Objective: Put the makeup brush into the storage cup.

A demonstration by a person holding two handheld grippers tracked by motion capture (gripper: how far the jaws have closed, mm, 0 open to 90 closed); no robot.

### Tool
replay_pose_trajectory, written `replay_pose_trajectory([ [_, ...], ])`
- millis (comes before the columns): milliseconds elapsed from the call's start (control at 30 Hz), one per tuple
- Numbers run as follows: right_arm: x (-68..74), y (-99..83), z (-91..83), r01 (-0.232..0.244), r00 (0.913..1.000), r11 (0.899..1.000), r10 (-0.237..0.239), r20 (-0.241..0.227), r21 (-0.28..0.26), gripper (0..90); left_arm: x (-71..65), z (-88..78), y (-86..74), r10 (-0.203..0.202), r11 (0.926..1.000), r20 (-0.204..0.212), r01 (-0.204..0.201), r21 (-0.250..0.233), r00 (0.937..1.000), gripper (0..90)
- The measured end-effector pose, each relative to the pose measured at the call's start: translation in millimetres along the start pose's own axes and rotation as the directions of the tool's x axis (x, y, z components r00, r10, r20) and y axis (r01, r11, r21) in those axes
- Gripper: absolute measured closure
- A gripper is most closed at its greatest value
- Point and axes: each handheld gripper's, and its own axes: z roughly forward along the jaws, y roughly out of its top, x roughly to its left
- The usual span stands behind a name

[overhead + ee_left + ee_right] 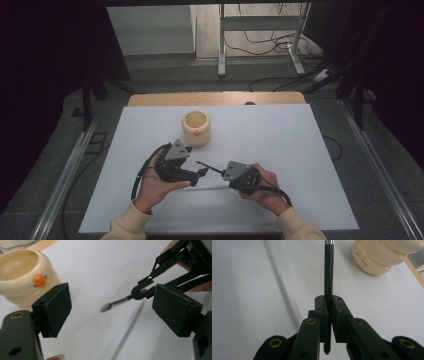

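My right gripper (223, 171) (328, 305) is shut on the dark handle of a thin brush (207, 166) (328, 270). The brush points left, and its silver ferrule and soft tip (120, 302) reach toward my left gripper (202, 173) (112, 307). That gripper stands open, its two black pads (53, 308) wide apart, with nothing pressed between them. The brush tip hovers just above the white sheet between the two grippers. A cream pot (196, 128) (22, 277) (379, 257) with a small orange knob stands upright behind the left gripper, its mouth open.
A white sheet (280, 145) covers the table, whose wooden far edge (215, 98) shows behind it. Beyond the table stand the metal legs of a frame (221, 45), with cables on the floor. Both forearms in cream sleeves come in from the near edge.
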Motion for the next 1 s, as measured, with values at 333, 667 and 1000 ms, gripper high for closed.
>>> replay_pose_trajectory([
  [333, -8.6, -4.4, -4.4, -0.085, 0.9963, 0.996, 0.084, -0.017, -0.040, 83.2, 8.3, -9.6, -10.2, -0.049, 0.9976, -0.012, 0.048, -0.050, 0.9987, 14.8],
  [667, -17.6, -10.9, -9.4, -0.169, 0.9852, 0.982, 0.166, -0.042, -0.084, 83.1, 13.6, -12.6, -20.1, -0.093, 0.9927, 0.014, 0.094, -0.076, 0.9956, 14.6],
  [1000, -23.4, -16.1, -13.0, -0.206, 0.9782, 0.974, 0.203, -0.041, -0.097, 83.2, 14.3, -12.9, -29.4, -0.100, 0.9931, 0.009, 0.100, -0.062, 0.9950, 16.4],
])
